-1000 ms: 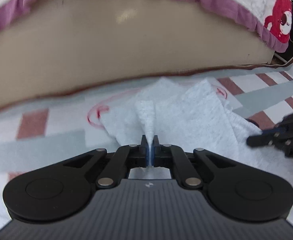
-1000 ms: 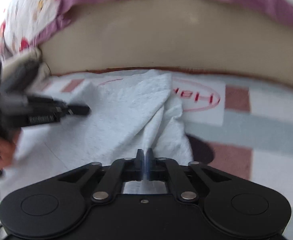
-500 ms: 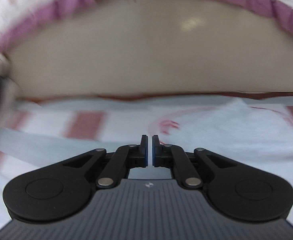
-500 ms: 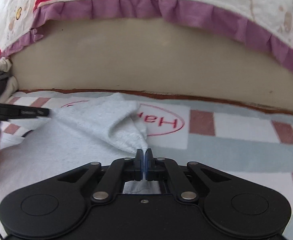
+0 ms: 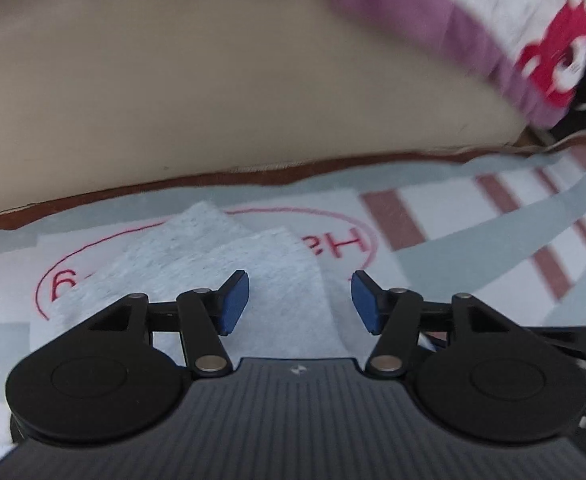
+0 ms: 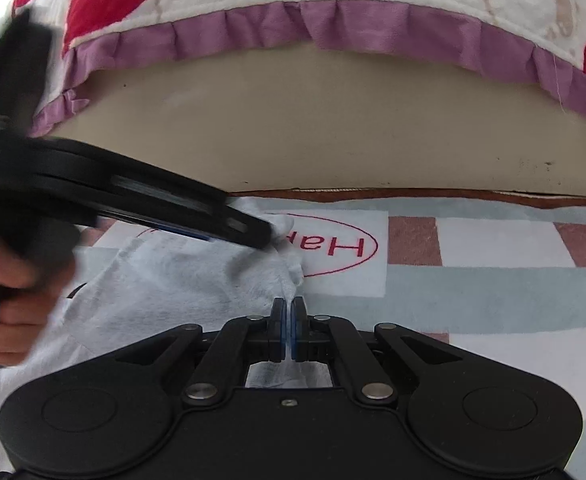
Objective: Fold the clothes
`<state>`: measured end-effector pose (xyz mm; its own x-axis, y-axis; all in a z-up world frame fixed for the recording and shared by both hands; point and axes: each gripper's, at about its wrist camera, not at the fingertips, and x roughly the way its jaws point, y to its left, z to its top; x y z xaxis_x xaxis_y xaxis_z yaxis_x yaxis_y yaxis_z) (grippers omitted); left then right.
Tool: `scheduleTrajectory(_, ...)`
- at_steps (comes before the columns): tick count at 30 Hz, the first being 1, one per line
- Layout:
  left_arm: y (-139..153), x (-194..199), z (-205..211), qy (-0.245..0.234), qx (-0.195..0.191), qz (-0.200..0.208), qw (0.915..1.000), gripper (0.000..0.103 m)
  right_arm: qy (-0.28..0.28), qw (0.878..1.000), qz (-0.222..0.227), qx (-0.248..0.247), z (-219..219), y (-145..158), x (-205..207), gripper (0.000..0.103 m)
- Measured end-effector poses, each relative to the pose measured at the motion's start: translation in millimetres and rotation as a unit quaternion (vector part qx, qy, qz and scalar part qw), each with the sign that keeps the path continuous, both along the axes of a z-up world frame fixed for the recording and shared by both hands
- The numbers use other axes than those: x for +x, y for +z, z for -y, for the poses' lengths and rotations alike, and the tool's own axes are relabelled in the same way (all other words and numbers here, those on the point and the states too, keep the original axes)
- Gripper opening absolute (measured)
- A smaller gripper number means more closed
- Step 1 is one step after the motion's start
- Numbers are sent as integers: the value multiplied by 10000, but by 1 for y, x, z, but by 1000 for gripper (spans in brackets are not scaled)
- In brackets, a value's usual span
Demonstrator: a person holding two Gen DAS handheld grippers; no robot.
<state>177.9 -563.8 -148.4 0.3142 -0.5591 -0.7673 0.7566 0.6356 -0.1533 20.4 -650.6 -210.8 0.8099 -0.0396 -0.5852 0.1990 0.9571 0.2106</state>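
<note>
My right claw (image 6: pixel 289 326) is pinched tight on a corner of the pale blue cloth (image 6: pixel 181 280), the fabric rising in a small peak between the pads and a bit of it showing behind them. I judge I hold that corner to keep the layer anchored while the other side is dealt with. My left claw (image 5: pixel 300 303) stands wide apart with nothing between its blue pads (image 5: pixel 235 302); it hangs just over the cloth's far part, where two corners (image 5: pixel 253 240) lie nearly stacked, one a little offset behind the other. From the right wrist view the left claw's fingers (image 6: pixel 229 222) reach across to the cloth's far right corner, which looks rumpled there; my hand (image 6: pixel 9 304) grips its handle at the left edge.

The cloth lies on a striped blanket (image 6: pixel 493 280) with a red oval print (image 6: pixel 333 246), partly covering the print. Beyond runs a beige mattress side (image 6: pixel 293 120) under a quilt with a purple frill (image 6: pixel 333 20). The doubled corners suggest one fold already lies in place.
</note>
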Motion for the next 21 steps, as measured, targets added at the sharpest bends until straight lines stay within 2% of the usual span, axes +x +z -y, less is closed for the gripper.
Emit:
scheduleTrajectory(1, -6, 2, 5, 83, 119, 24, 9999, 8, 29, 10000, 28, 10, 0, 0, 0, 2)
scheduleTrajectory(2, -8, 3, 5, 115, 146, 18, 9998, 1, 47, 10000, 54, 37, 0, 1, -1, 2)
scheduleTrajectory(3, -9, 3, 5, 146, 147, 47, 9998, 1, 63, 9999, 79, 70, 1, 1, -1, 2)
scheduleTrajectory(5, 4, -9, 0, 193, -110, 477, 9986, 1, 79, 9998, 139, 106, 2, 2, -3, 1)
scheduleTrajectory(7, 26, -28, -13, 175, -422, 1245, 9912, 1, 38, 9994, 348, 77, 2, 6, -7, 1)
scheduleTrajectory(8, 35, -32, -17, 171, -606, 1437, 9876, 1, -12, 9988, 484, 73, 3, 10, -9, 1)
scheduleTrajectory(10, 45, -32, -17, 239, -735, 1578, 9844, 1, -265, 9973, 682, 77, 7, 14, -12, 1)
scheduleTrajectory(12, 42, -20, -11, 356, -716, 1580, 9842, 1, -481, 9958, 754, 171, 13, 15, -13, 1)
scheduleTrajectory(13, 33, -9, -6, 436, -665, 1445, 9863, 1, -543, 9957, 694, 293, 17, 13, -13, 1)
scheduleTrajectory(17, -14, 34, 10, 604, -334, 487, 9964, 2, -693, 9935, 323, 845, 38, 5, -11, 9)
scheduleTrajectory(19, -26, 38, 12, 601, -33, 469, 9971, 5, -608, 9919, 179, 1097, 49, 11, -14, 10)
scheduleTrajectory(21, -22, 30, -5, 698, -20, 436, 9966, 12, -417, 9889, 175, 1419, 60, 21, -22, 11)
